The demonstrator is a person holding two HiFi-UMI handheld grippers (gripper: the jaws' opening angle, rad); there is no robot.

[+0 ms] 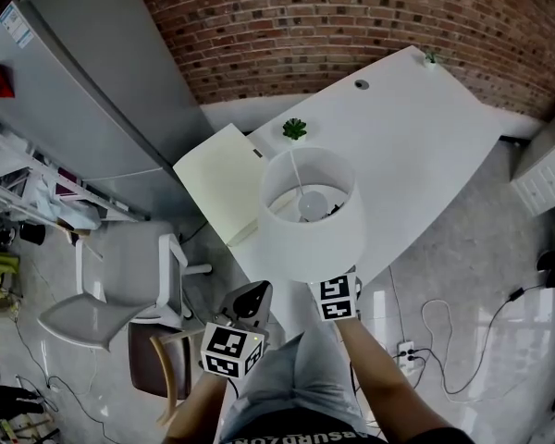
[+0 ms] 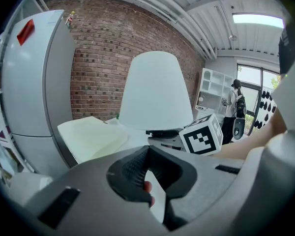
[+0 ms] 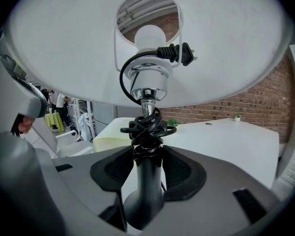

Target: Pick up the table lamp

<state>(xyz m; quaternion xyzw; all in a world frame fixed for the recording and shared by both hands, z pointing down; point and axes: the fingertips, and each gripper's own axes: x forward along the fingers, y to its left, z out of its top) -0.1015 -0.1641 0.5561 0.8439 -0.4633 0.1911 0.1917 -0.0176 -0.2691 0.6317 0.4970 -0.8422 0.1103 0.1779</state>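
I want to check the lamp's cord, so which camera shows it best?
The right gripper view: the black cord is wound around the stem, its plug beside the bulb. The head view shows a dark bit inside the shade; the left gripper view, nothing clear.

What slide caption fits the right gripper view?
Right gripper clamps the table lamp by its stem, below the wound cord and white shade.

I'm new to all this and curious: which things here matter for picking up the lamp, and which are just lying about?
In the job:
table lamp
right gripper, clamped on its stem

Lying about:
left gripper, shut
potted plant
cream board
grey chair
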